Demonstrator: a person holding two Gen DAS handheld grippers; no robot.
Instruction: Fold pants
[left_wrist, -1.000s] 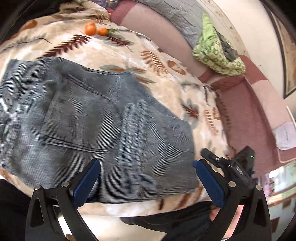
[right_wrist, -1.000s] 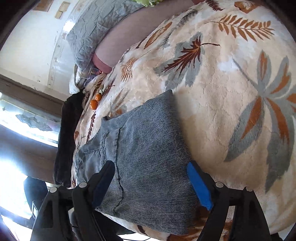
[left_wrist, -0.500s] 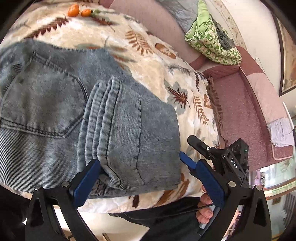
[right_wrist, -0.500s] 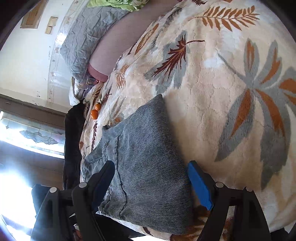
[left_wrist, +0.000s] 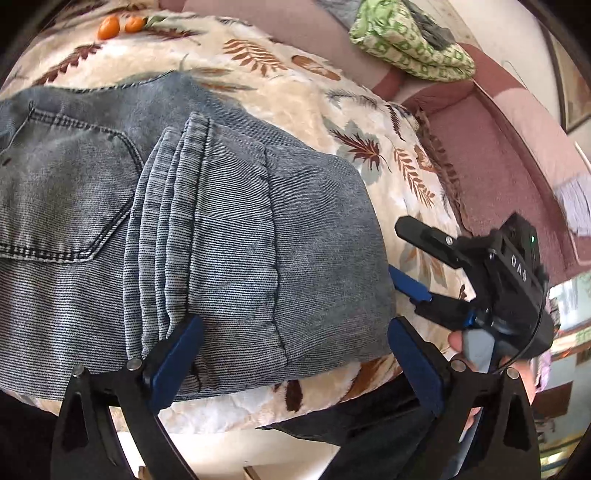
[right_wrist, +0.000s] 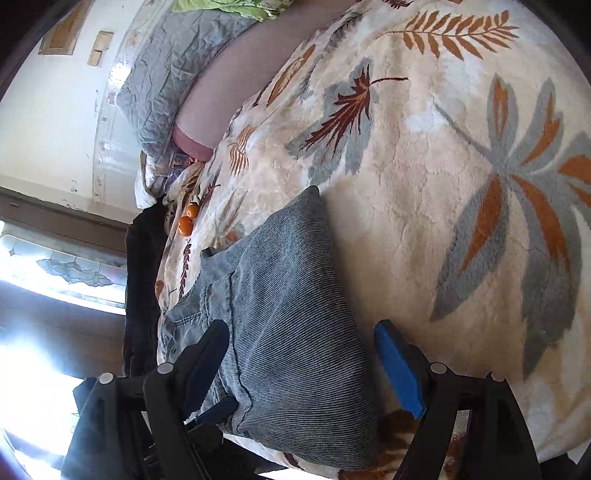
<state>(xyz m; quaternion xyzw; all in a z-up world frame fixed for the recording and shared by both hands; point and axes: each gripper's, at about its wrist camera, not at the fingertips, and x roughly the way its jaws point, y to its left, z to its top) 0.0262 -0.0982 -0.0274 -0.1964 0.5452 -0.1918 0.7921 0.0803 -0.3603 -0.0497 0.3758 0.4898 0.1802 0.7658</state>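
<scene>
Blue denim pants (left_wrist: 207, 229) lie folded on a cream blanket with leaf print (left_wrist: 332, 110); the leg hems are stacked over the seat beside a back pocket. My left gripper (left_wrist: 291, 350) is open, its blue pads straddling the near edge of the folded stack. My right gripper (left_wrist: 410, 258) shows in the left wrist view just right of the fold, open. In the right wrist view the pants (right_wrist: 288, 332) lie between the open pads of the right gripper (right_wrist: 303, 365), at the blanket's near edge (right_wrist: 443, 184).
Two oranges (left_wrist: 120, 26) lie at the blanket's far left. A green patterned bundle (left_wrist: 410, 48) sits on the pink sofa (left_wrist: 498, 166). A grey quilt (right_wrist: 173, 81) is against the wall. Dark clothing (right_wrist: 142, 280) hangs beyond the blanket by a bright window.
The left gripper has come closer to the near edge of the folded stack. The right gripper has come in close beside the fold. The pants lie unchanged.
</scene>
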